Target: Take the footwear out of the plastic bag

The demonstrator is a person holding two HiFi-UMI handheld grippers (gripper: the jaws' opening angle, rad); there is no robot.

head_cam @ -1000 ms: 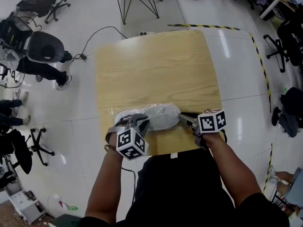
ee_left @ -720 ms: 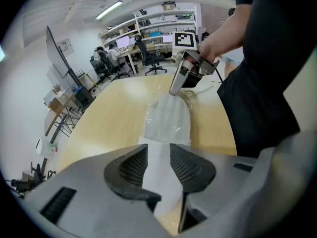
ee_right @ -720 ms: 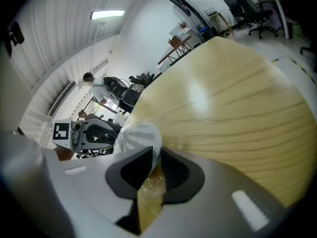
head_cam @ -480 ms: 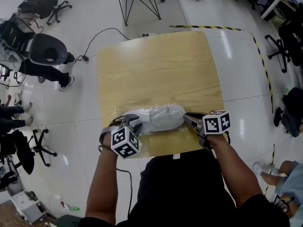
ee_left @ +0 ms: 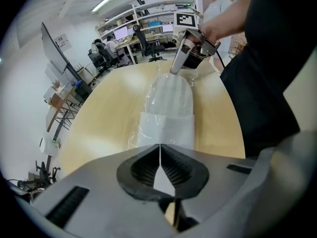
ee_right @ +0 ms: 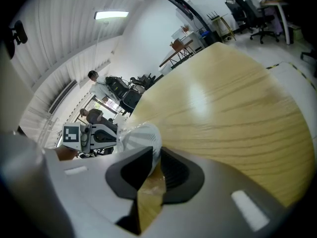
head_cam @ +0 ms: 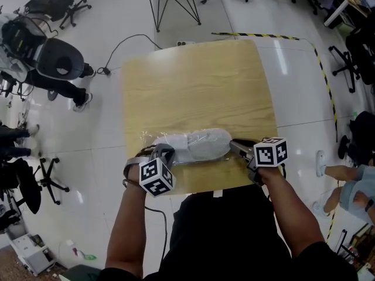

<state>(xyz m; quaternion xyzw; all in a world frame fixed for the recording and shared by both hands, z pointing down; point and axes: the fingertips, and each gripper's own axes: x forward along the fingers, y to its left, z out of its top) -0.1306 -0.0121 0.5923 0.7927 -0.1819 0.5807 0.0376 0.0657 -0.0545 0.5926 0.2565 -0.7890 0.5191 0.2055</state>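
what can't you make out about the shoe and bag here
Shoe: laces and brand, head view, too small and veiled by the bag.
Most of the shoe, right gripper view: behind the right tool.
Bag's mouth, every view: lost in creased film.

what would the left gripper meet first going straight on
The plastic bag: the left gripper has just been closing its jaws on the bag's flat end. Next, probably the shoe inside it.
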